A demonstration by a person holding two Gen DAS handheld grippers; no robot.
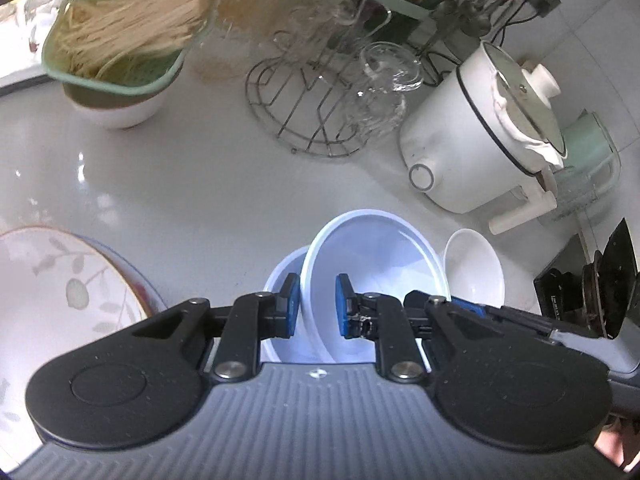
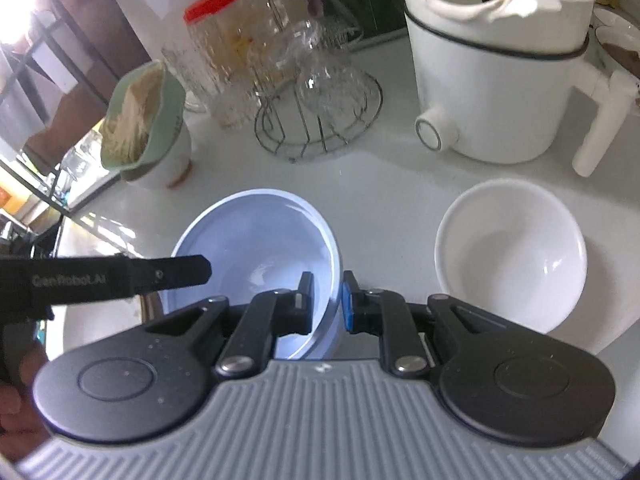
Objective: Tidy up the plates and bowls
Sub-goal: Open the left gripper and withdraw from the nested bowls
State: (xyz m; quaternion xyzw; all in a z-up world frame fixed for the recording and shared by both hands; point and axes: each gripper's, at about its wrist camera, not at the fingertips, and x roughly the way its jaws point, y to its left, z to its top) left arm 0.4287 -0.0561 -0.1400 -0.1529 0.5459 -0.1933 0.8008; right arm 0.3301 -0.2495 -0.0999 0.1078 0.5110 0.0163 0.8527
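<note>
both tools are clamped on rims: left tool (image 1: 316,306) on the upper blue bowl (image 1: 376,256), right tool (image 2: 325,300) on the lower blue bowl (image 2: 256,236), over the counter (image 1: 180,184)

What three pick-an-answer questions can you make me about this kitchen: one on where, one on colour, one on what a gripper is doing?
1. Where is the white bowl?
A. in the pot
B. right of the blue bowl
C. on the rack

2. What colour is the jar lid?
A. green
B. white
C. red

3. What is the right gripper doing?
A. pinching the blue bowl's rim
B. hanging open and empty
C. holding a spoon

Answers:
1. B, as it sits to the blue bowl's right in the right wrist view.
2. C, as the cap is bright red.
3. A, as its pads clamp the rim.
</note>
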